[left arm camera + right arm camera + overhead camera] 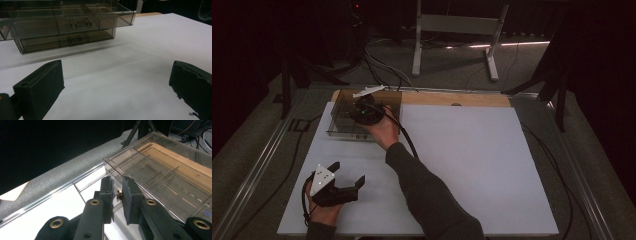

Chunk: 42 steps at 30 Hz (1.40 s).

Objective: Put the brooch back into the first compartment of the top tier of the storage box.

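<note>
Left gripper (pixel 348 175) rests on white sheet (pixel 472 165), jaws spread, well short of smoked organizer box (pixel 348 120). Left gripper view: box's upper drawer (pixel 72 23) juts out. Right gripper view: right gripper (pixel 117 195) pinches brass drawer handle (pixel 119 194).

This looks like a lab or recording studio set up for data capture, not a home. Beyond the left gripper (pixel 346 176) and right gripper (pixel 366 111), dark curtains close off the far side. A white board (pixel 472 165) covers a wooden tabletop (pixel 452 99) edged by metal rails (pixel 257 165). Cables (pixel 382 67) run over grey carpet past a white metal stand (pixel 457 30) (2 legs visible) and black tripod legs (pixel 557 85).
</note>
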Motion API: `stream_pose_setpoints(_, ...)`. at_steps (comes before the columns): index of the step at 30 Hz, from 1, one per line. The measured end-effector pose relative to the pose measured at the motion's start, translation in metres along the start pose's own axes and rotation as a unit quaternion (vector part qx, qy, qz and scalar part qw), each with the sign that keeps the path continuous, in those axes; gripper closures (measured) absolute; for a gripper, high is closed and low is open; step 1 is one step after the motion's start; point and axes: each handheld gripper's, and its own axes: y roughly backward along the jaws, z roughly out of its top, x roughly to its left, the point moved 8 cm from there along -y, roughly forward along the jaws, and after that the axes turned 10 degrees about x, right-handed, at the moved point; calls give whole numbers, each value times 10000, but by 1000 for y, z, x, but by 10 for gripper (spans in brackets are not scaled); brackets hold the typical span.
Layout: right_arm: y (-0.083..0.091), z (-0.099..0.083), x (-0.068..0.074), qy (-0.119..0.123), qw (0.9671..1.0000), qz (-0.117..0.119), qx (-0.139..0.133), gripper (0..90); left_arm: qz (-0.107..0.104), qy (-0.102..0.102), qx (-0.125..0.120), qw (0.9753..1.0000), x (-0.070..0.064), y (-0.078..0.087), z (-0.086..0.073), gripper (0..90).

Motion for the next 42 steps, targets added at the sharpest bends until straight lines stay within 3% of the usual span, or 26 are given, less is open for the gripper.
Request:
stream_pose_setpoints(38, -36, -8, 13, -47, 9993, 44, 376, 797, -2, 43, -30, 10000, 1, 1, 0, 4)
stream_pose_setpoints(42, -37, -8, 14, -99, 9992, 153, 362, 668, 0, 42, -30, 10000, 1, 1, 0, 4)
